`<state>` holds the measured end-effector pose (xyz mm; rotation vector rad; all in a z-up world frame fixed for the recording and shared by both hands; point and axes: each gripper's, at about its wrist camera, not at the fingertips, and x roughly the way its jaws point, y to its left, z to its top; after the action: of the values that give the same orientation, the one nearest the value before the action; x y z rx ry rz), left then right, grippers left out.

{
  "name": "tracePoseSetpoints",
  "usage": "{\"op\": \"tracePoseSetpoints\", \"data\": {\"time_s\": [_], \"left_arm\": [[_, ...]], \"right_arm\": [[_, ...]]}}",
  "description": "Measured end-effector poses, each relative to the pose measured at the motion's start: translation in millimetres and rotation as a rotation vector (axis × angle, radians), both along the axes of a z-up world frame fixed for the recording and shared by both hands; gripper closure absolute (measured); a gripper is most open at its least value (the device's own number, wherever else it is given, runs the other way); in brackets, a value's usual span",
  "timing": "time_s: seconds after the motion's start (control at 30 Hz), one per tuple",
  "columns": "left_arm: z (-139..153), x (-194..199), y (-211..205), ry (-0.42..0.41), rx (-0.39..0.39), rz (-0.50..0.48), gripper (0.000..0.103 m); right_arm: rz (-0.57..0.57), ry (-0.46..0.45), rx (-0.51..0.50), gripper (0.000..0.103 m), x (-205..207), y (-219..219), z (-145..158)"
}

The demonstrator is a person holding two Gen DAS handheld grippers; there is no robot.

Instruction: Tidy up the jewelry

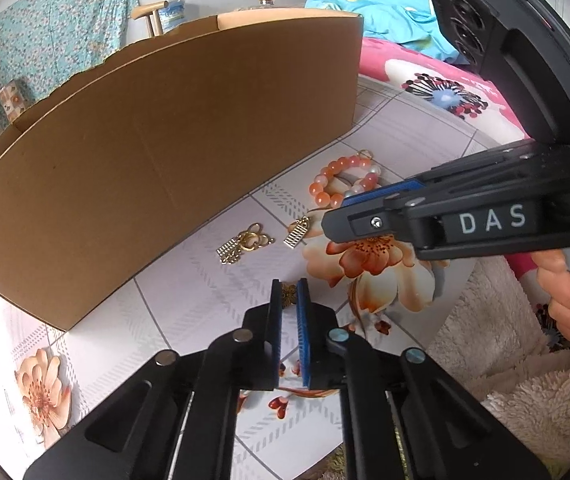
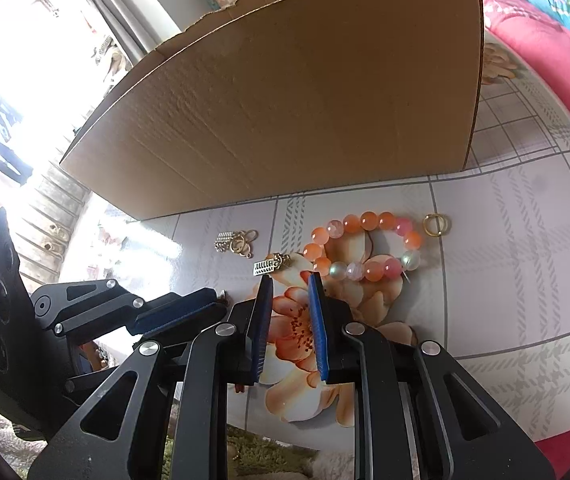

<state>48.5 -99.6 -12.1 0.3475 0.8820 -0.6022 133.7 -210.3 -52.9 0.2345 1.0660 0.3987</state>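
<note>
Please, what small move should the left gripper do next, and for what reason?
Probably lift the left gripper straight up a little, then carry it toward the cardboard box. Its jaws are nearly closed on a small gold piece at the fingertips, so the pinch looks made. The other gold charms and the bead bracelet lie apart from it, so a short lift should disturb nothing.

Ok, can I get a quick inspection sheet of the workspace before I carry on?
Surface: floral tablecloth, lying flat.
Job's things: cardboard box at the back; bead bracelet, gold ring, flat gold charm and charm cluster loose in front of it.
Clutter: nothing seen.
Grippers: left gripper shut on a small gold piece; right gripper open and empty.
Cables: nothing seen.
Surroundings: pink bedding, fleecy blanket.
</note>
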Motion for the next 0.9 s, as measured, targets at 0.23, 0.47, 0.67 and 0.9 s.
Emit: {"op": "tracePoseSetpoints", "data": {"time_s": [0.23,0.47,0.67,0.9], "left_arm": [[-1,0,2,0.002,-0.01,0.01,0.097],[2,0,13,0.005,-0.027,0.036,0.103],[4,0,23,-0.001,-0.044,0.056,0.103],[7,-1,37,0.004,-0.081,0.073,0.103]], "right_arm": [[0.002,-0.001,-0.004,0.084,-1,-1,-1],[0.003,-0.004,-0.034,0.082,-2,10,4],[0.024,-0.011,-0.059,0.075,-4,25,11],[0.036,-0.018,-0.082,0.075,-3,40,14]]}}
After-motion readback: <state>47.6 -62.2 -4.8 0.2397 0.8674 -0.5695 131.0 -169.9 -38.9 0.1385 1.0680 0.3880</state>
